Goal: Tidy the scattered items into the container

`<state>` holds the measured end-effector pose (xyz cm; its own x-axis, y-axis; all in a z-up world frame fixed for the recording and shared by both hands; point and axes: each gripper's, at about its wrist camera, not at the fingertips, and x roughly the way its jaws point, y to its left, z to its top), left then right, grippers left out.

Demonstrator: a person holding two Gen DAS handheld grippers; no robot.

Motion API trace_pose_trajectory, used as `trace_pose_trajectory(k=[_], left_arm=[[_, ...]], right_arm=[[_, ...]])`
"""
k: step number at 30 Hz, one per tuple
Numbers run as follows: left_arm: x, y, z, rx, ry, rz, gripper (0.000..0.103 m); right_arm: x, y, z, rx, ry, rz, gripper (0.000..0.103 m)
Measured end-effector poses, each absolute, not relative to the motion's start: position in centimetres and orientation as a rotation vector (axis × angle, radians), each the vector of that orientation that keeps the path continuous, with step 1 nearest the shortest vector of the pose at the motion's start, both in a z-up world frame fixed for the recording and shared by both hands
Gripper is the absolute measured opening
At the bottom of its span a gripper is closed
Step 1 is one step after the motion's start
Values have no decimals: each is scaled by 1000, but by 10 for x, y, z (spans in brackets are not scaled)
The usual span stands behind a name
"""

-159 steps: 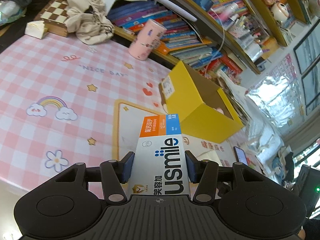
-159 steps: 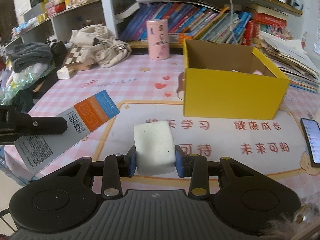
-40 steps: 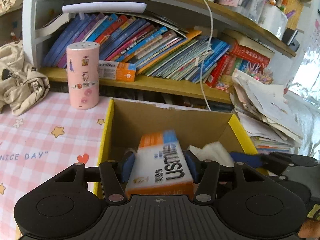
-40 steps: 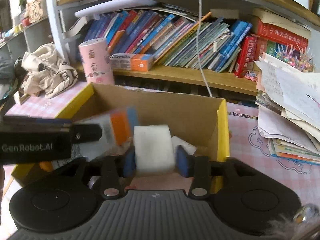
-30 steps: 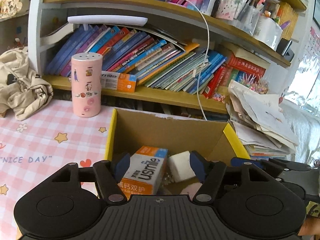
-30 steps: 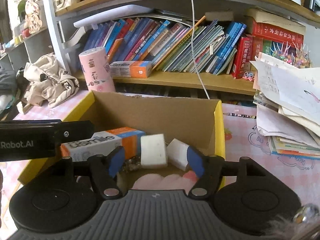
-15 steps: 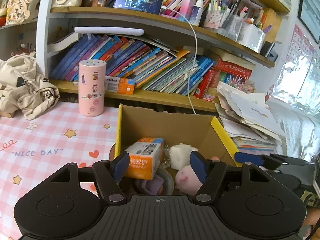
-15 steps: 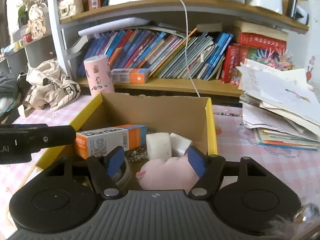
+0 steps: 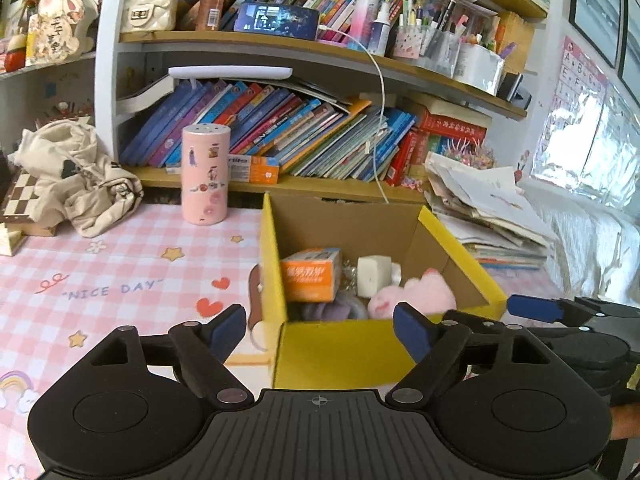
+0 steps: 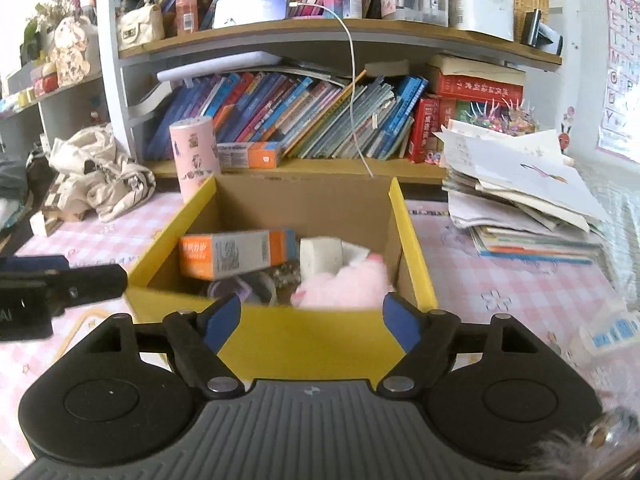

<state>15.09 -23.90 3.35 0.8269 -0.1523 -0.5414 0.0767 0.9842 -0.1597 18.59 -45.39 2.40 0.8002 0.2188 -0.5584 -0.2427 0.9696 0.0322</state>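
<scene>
- Left wrist view is showing our left tongs (image 9: 320,326) spread wide and gripping nothing, hanging just near of the yellow box (image 9: 340,346); a second ago they were clenched on the toothpaste carton (image 9: 310,280), which is now lying inside the box at its left.
- Right wrist view is showing our right tongs (image 10: 311,322) released too, with the white foam block (image 10: 321,257) they were carrying now resting in the box, right of the carton.
- We are judging both drops done, so we are free to look for leftovers.
- We are counting inside the box: one carton, one white block with a second white piece beside it, one pink plush (image 10: 344,284), one purplish round thing.
- Further out, we are counting one pink canister (image 9: 205,174) far left, and one small pale item (image 10: 606,334) lying on the cloth to the right, possibly still needing tidying.
</scene>
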Motion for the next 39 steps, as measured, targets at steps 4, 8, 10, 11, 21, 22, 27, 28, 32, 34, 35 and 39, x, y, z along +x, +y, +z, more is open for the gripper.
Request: trace_pose_trajectory(k=[4,8,10,11,21,22,27,28,32,34,35,39], left_arm=[[135,-226,30,-119,594,-121,85],[121,-214,27,-115,605,-123,85],[115,-208,25,-119,612,-124,86],[111,-206,23,-119,614,-125,86],[85,-183,21,-91,620,-120,93],[83,-179,21,-90,620,-116,93],[71,-162,20,-82,627,-87,95],[69,-159,20,-82,628,-82,95],[59,-144,19,-81,629,-61,96],[54,-136,19,-85,628,-51,96],[52,-132,19,-87,626,-46,96],[42,-115,20,-102,618,-20,96]], right_arm=[[164,-446,20,-45,605,223,82],[146,-438,21,-42,600,198,84],[138,-433,22,-41,595,183,85],[134,-431,22,-39,594,175,86],[102,-398,17,-58,607,148,98],[99,-394,17,-63,604,147,99],[89,-374,15,-78,607,145,101],[87,-370,15,-79,609,148,101],[80,-354,13,-86,610,166,103],[77,-345,13,-91,611,177,103],[75,-341,13,-93,611,183,103],[70,-322,14,-109,606,212,103]])
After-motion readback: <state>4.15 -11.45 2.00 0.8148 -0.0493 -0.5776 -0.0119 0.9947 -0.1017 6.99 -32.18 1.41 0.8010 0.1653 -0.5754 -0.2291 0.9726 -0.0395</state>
